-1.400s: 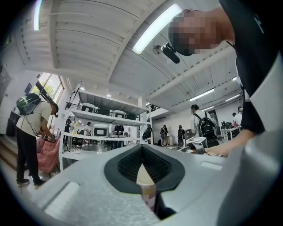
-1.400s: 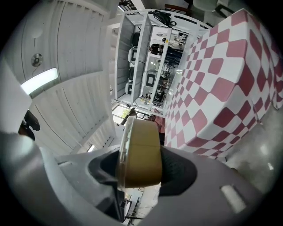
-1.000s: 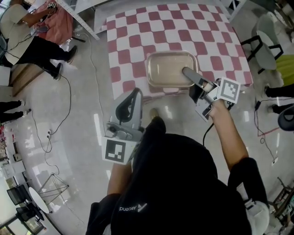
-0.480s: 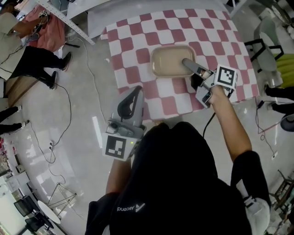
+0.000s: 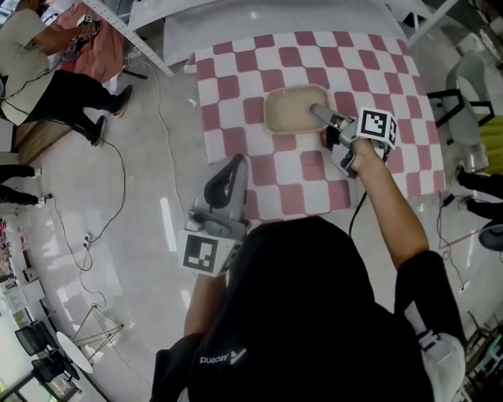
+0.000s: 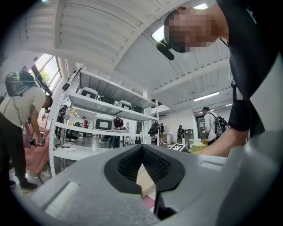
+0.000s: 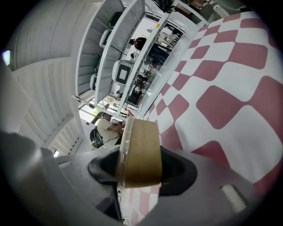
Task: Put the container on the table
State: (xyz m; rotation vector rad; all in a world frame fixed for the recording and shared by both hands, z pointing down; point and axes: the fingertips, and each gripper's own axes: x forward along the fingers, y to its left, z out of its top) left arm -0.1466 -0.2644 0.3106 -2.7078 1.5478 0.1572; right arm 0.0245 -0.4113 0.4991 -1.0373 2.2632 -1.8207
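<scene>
A shallow beige rectangular container (image 5: 292,110) is over the red-and-white checked table (image 5: 236,86), near its middle. My right gripper (image 5: 317,114) is shut on the container's right rim. In the right gripper view the container's wall (image 7: 140,141) is clamped between the dark pads of that gripper (image 7: 141,172), with the checked cloth (image 7: 230,101) beyond. Whether the container's base touches the cloth I cannot tell. My left gripper (image 5: 235,161) hangs at the table's near left corner, shut and empty. In its own view the left gripper's tips (image 6: 142,150) meet.
People stand and sit at the far left (image 5: 47,63) beside a white shelf rack (image 5: 118,23). Cables (image 5: 118,173) trail over the shiny floor left of the table. A chair (image 5: 464,86) stands at the table's right side.
The right gripper has carried the container from the table's near edge to over its middle. The left gripper has come forward with it to the near left corner.
</scene>
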